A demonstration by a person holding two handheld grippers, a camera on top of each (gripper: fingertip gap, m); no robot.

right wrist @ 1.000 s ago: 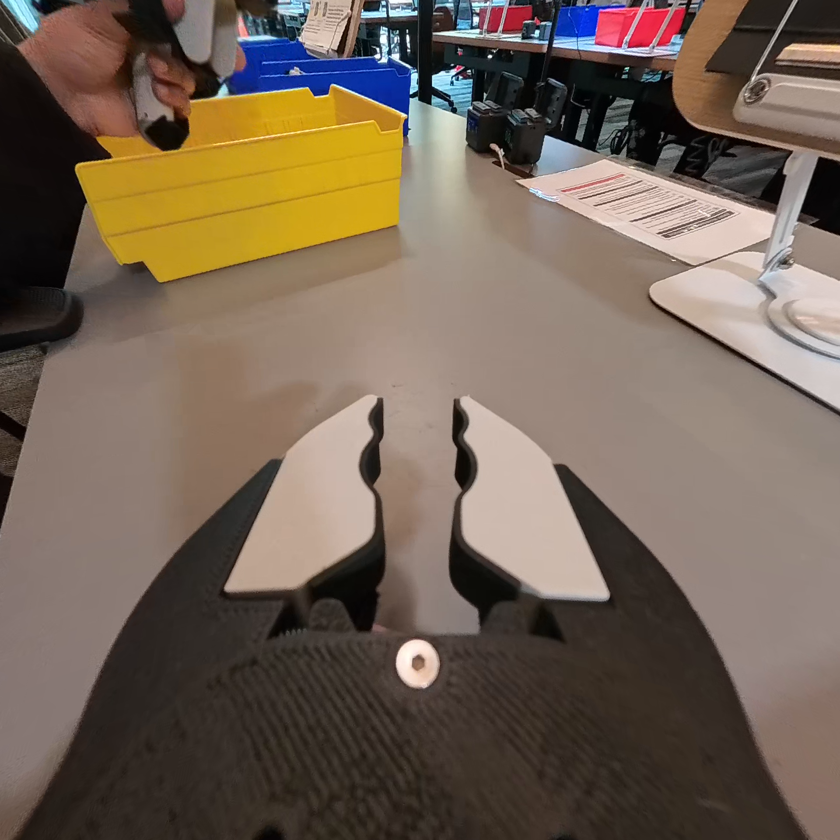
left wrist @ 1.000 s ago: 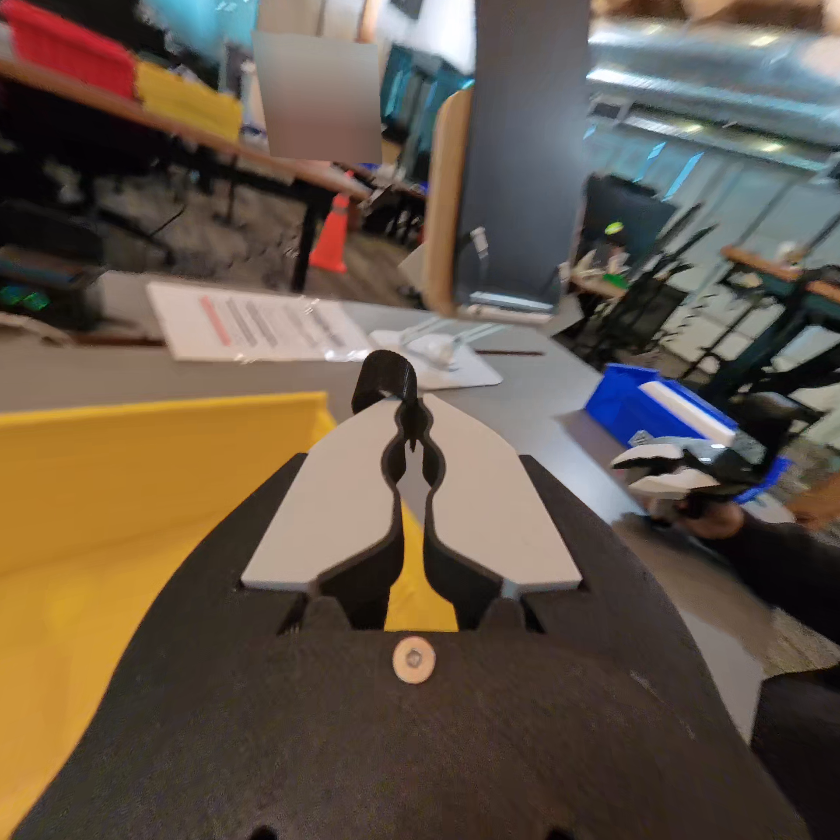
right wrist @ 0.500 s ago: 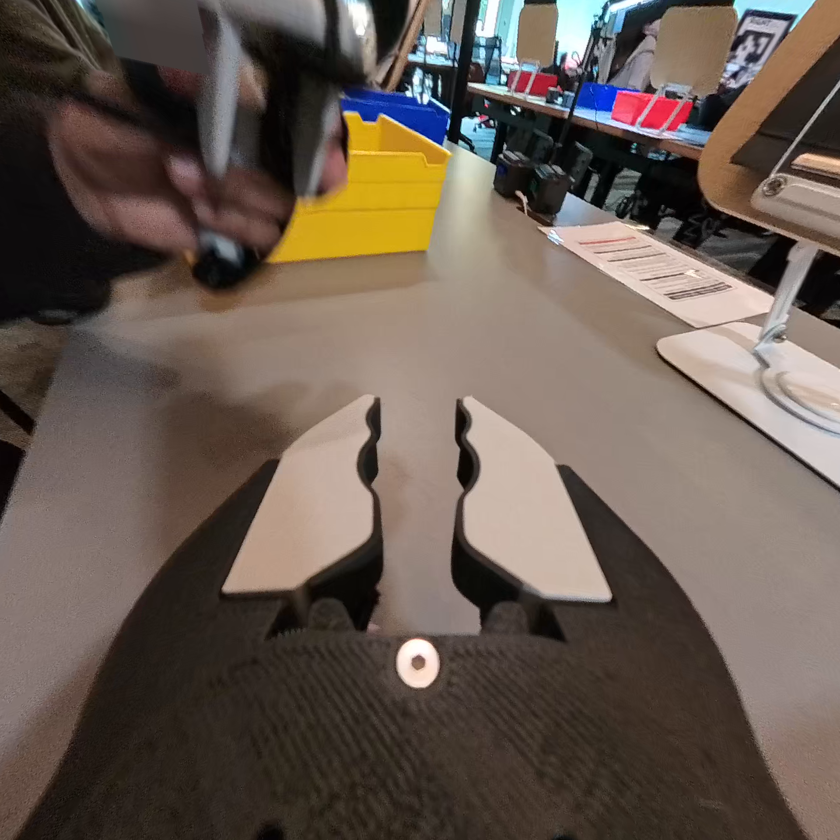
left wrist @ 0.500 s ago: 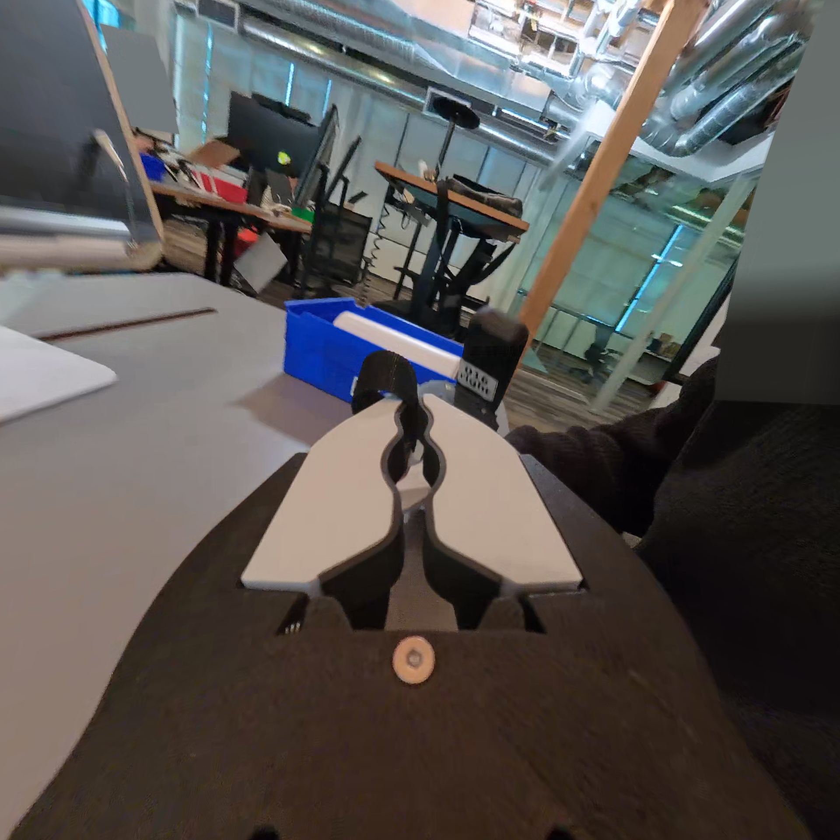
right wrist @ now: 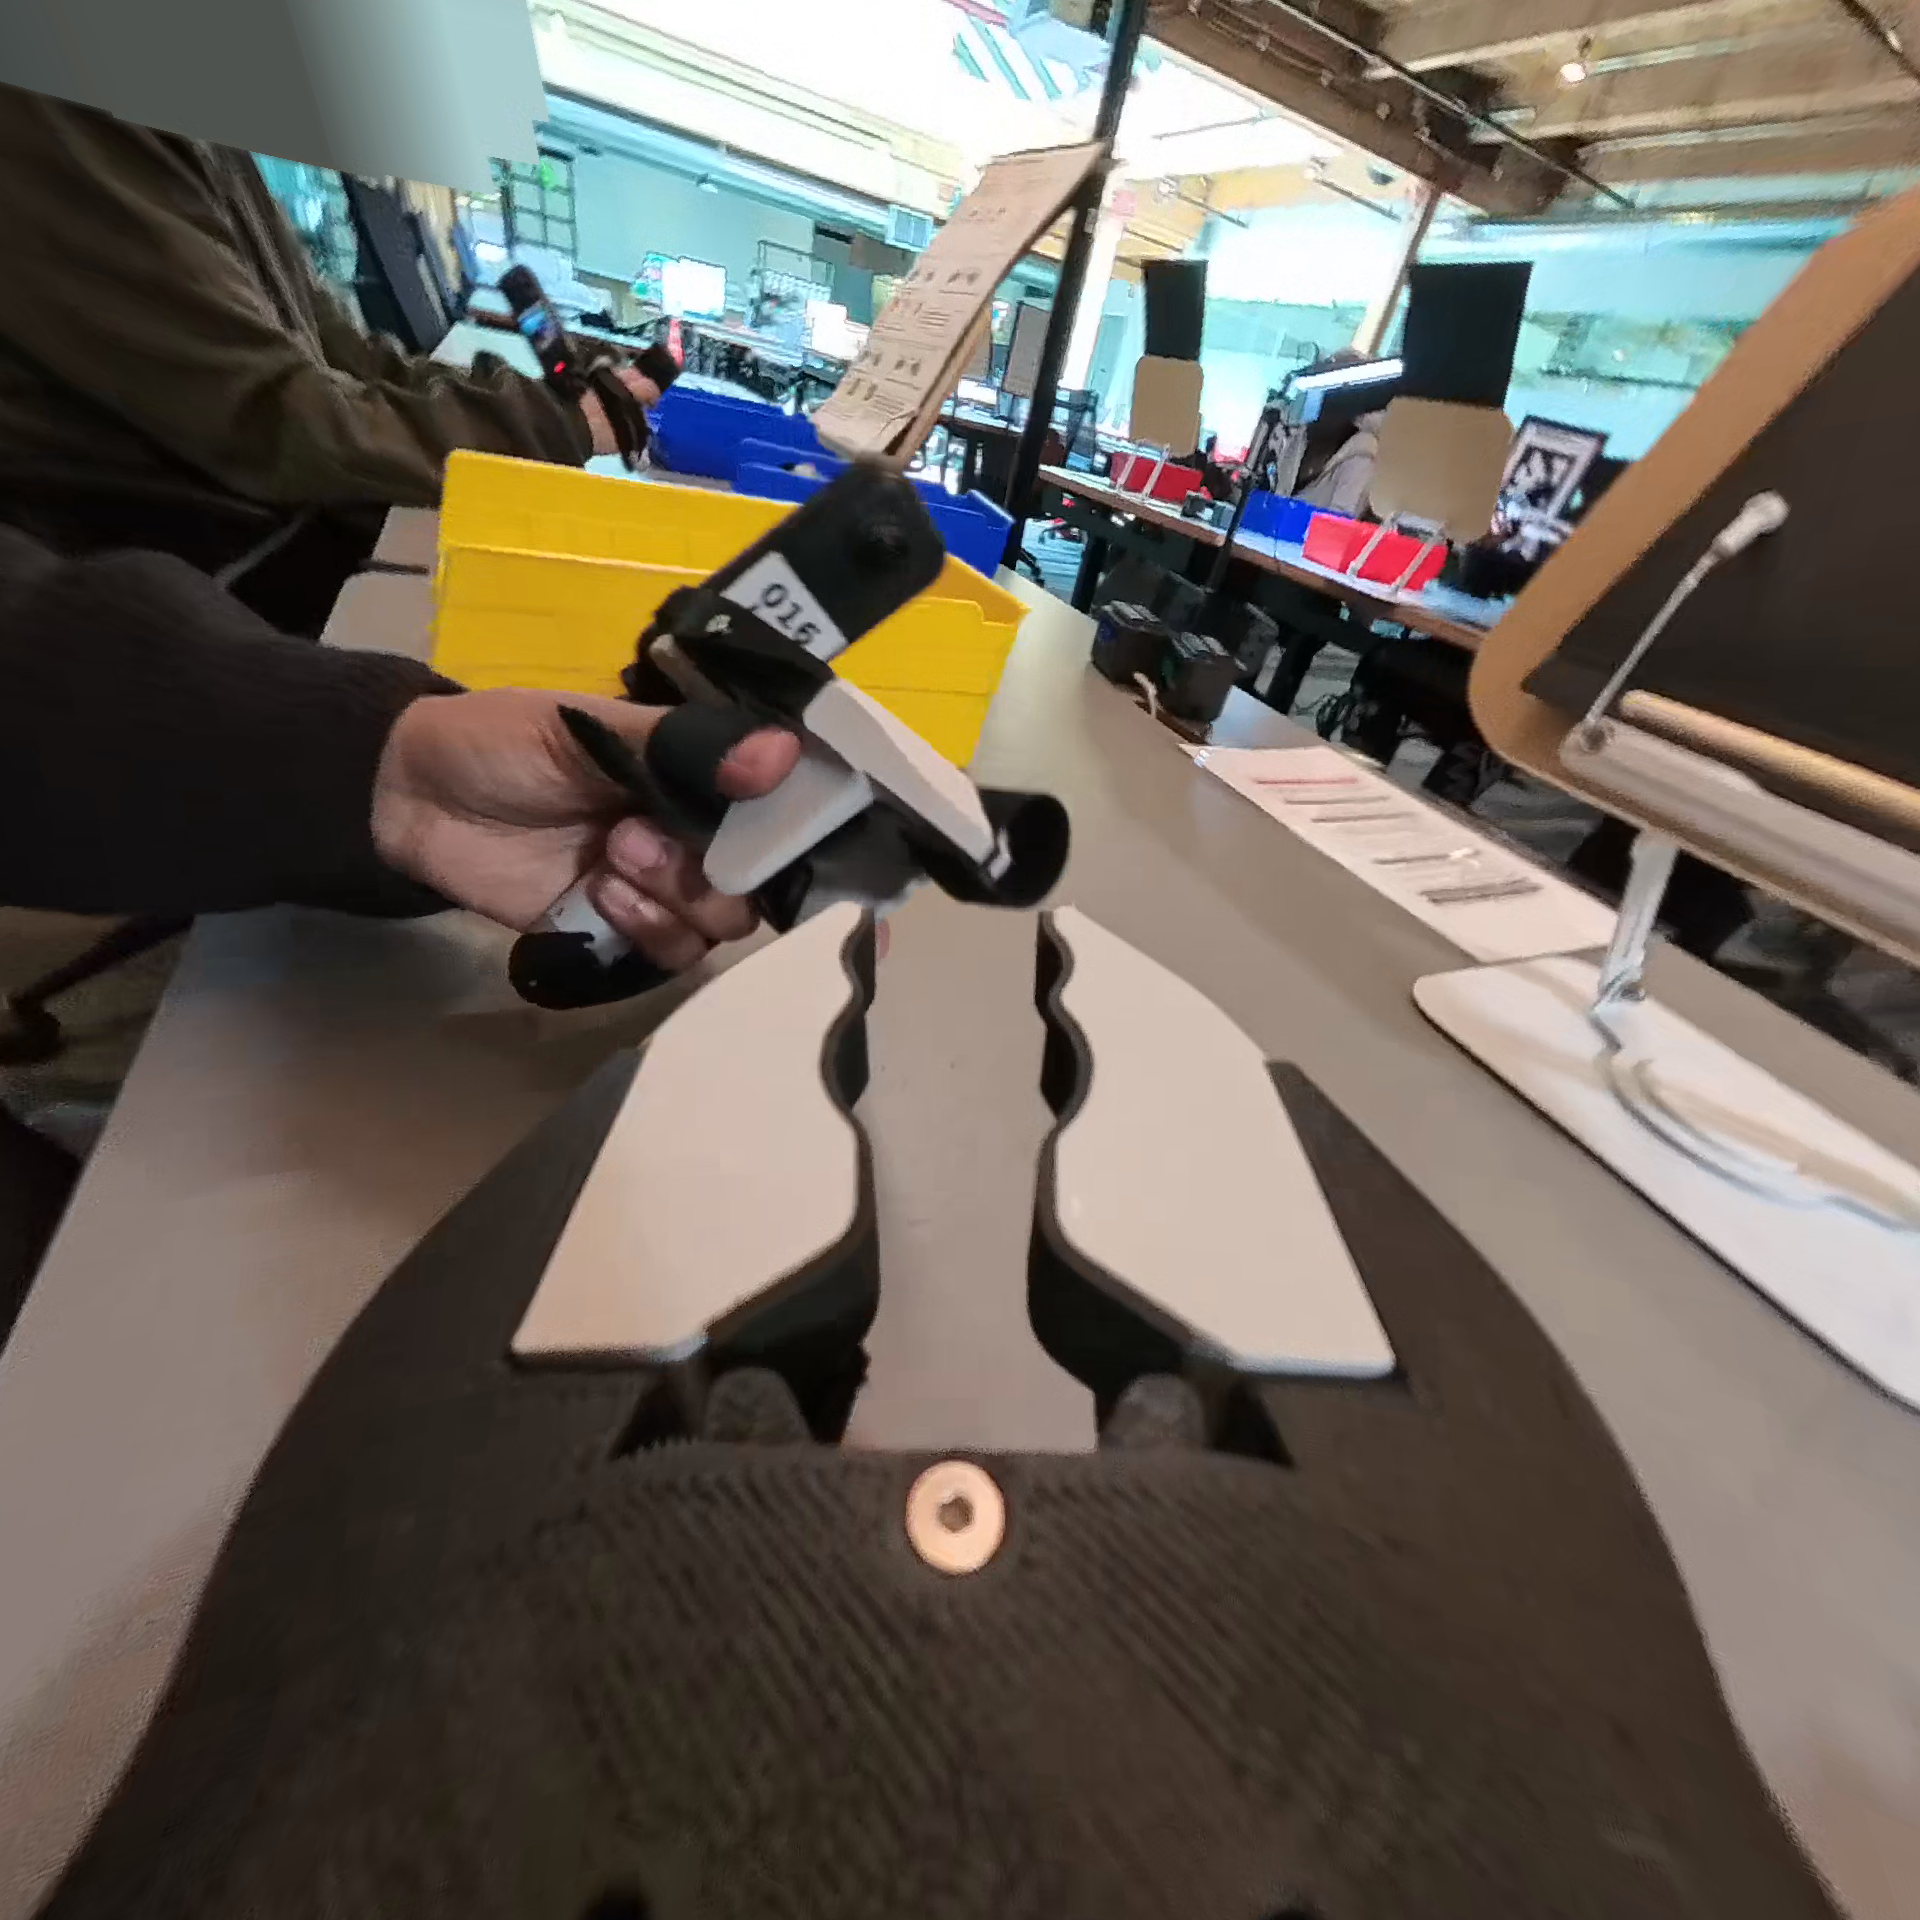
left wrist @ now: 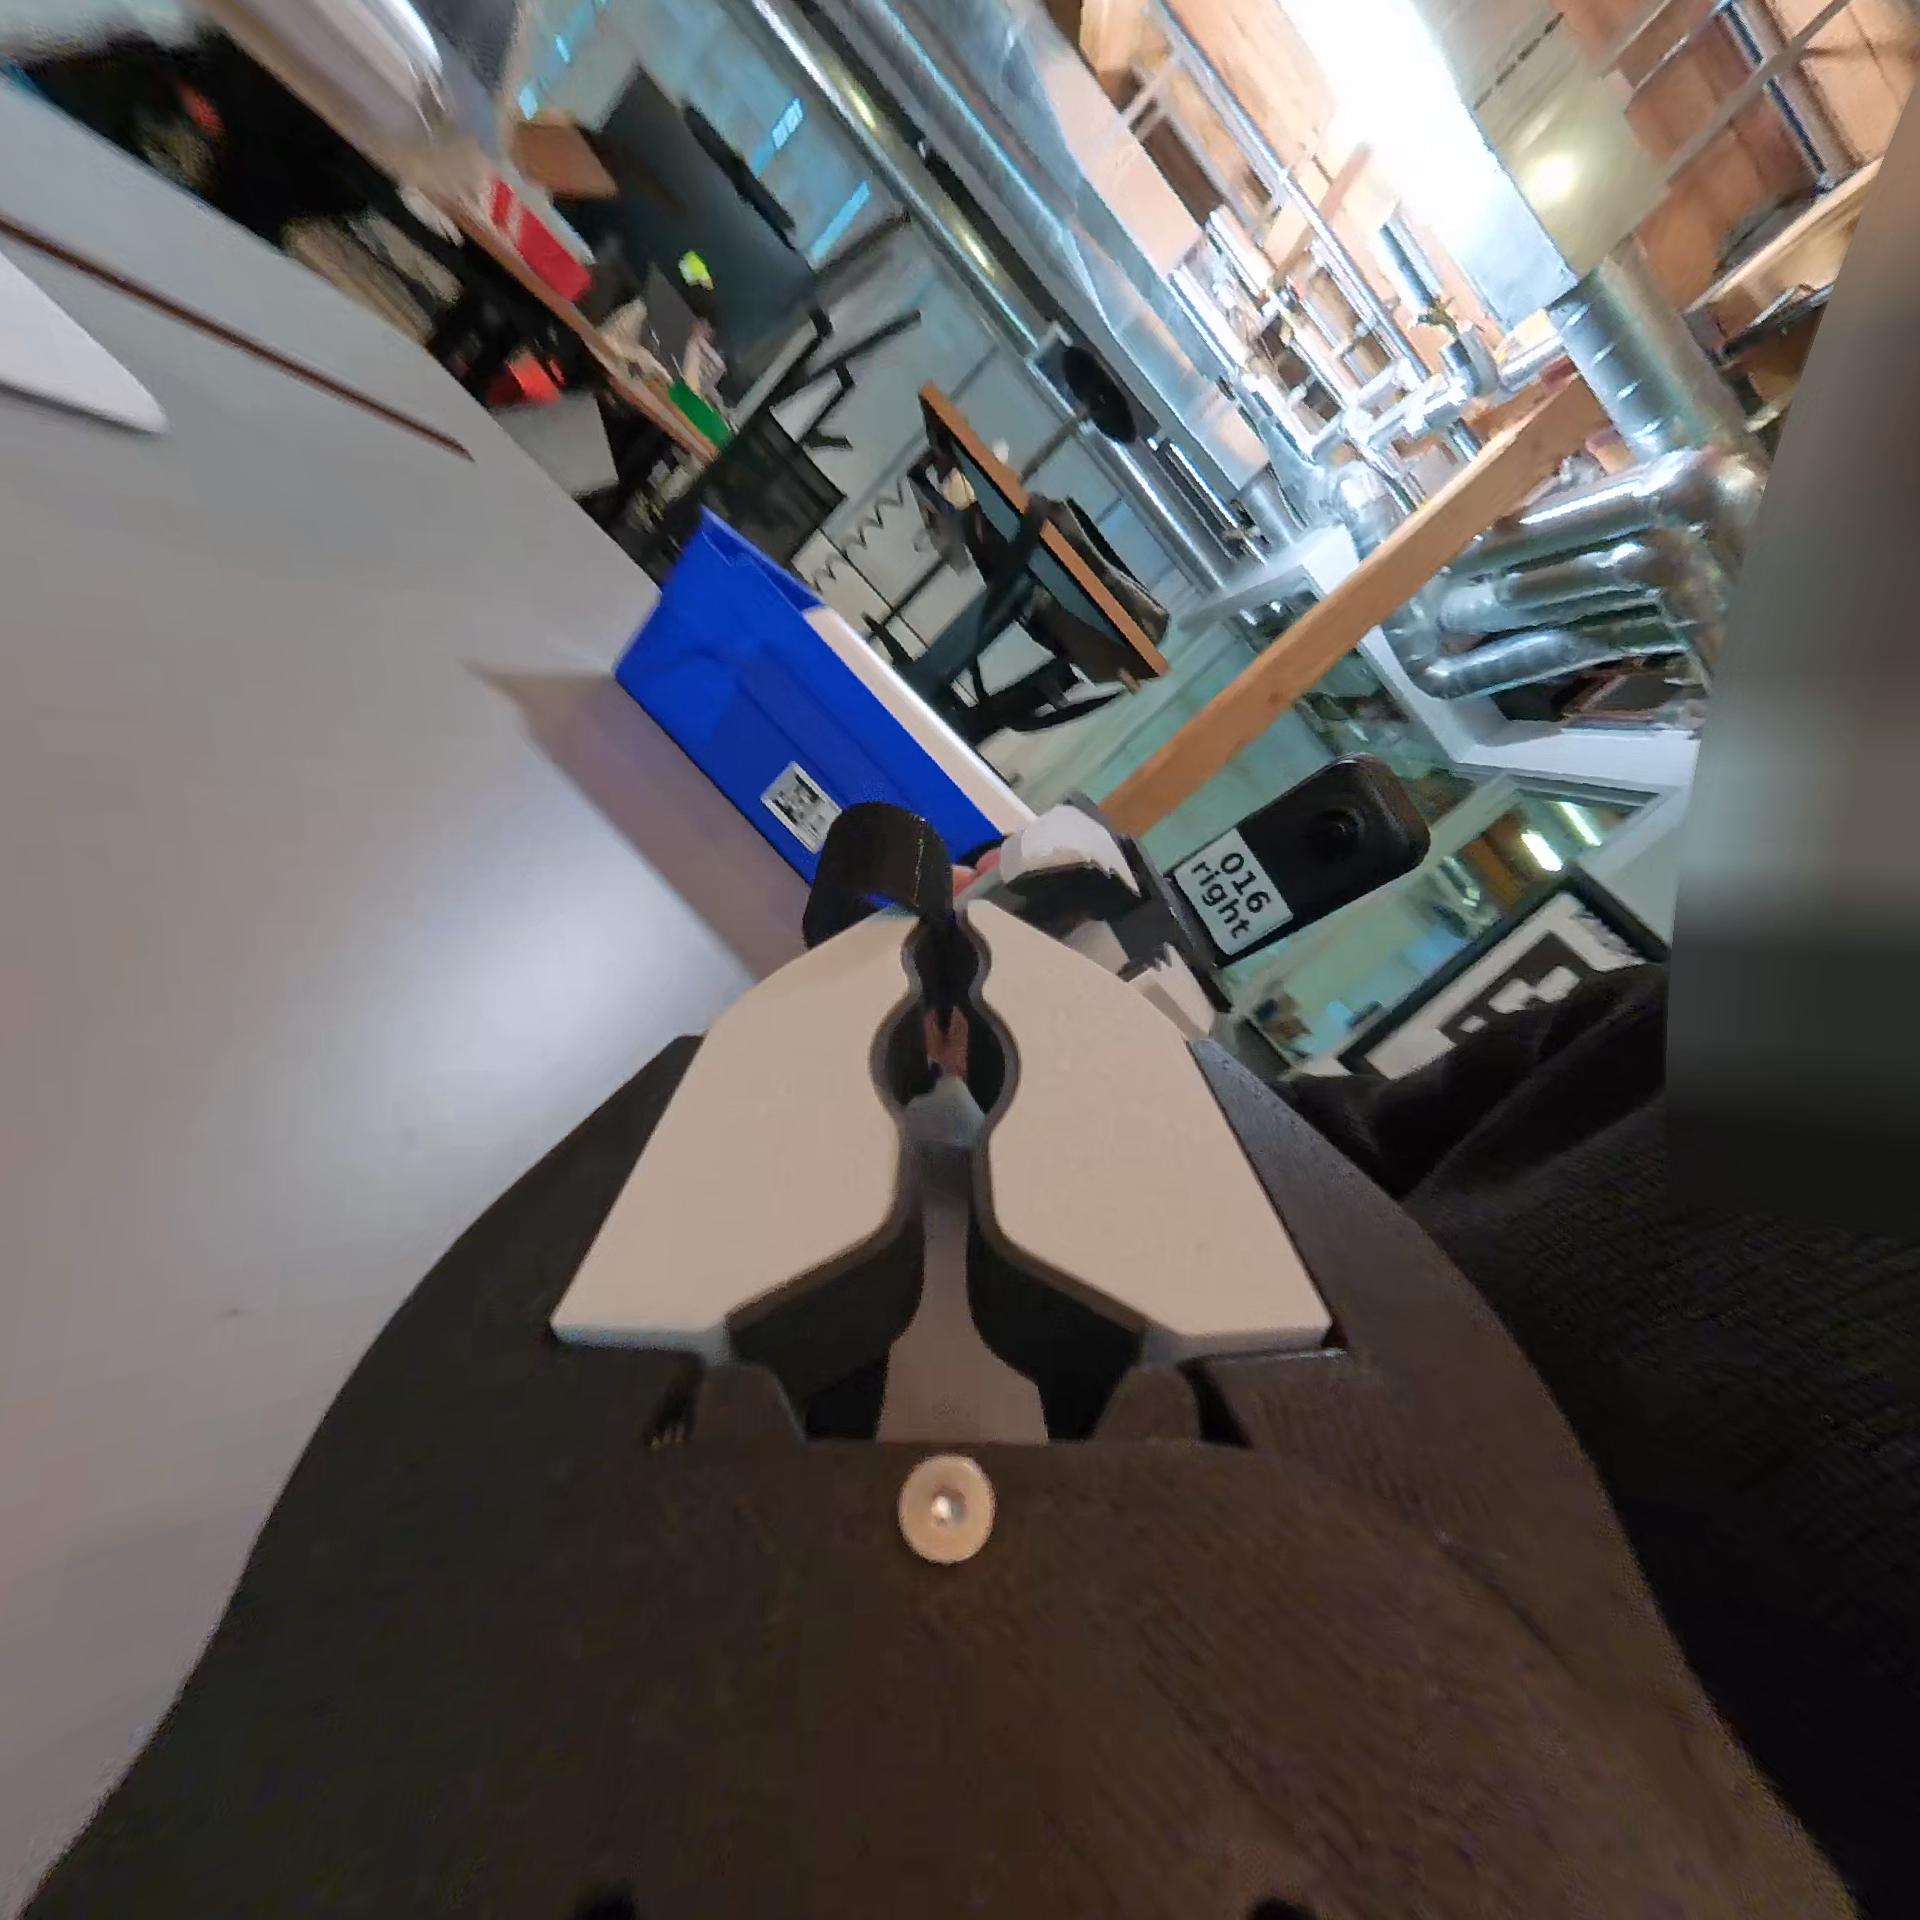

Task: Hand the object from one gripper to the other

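Left gripper [left wrist: 943,940] clenched on a curled black strap [left wrist: 879,858], its pinched end hidden between the fingers; right gripper [right wrist: 951,925] spread wide, empty, just below. Strap's full shape hard to make out; blue bin [left wrist: 748,675] partly cut off behind it.

bin [right wrist: 582,582] on table [right wrist: 1195,935] behind left gripper [right wrist: 992,854]; stand [right wrist: 1621,1049] right.

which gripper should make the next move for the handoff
Right. The right gripper is open and empty, just short of the black curved clip, which the left gripper pinches, so the right one should advance and close.
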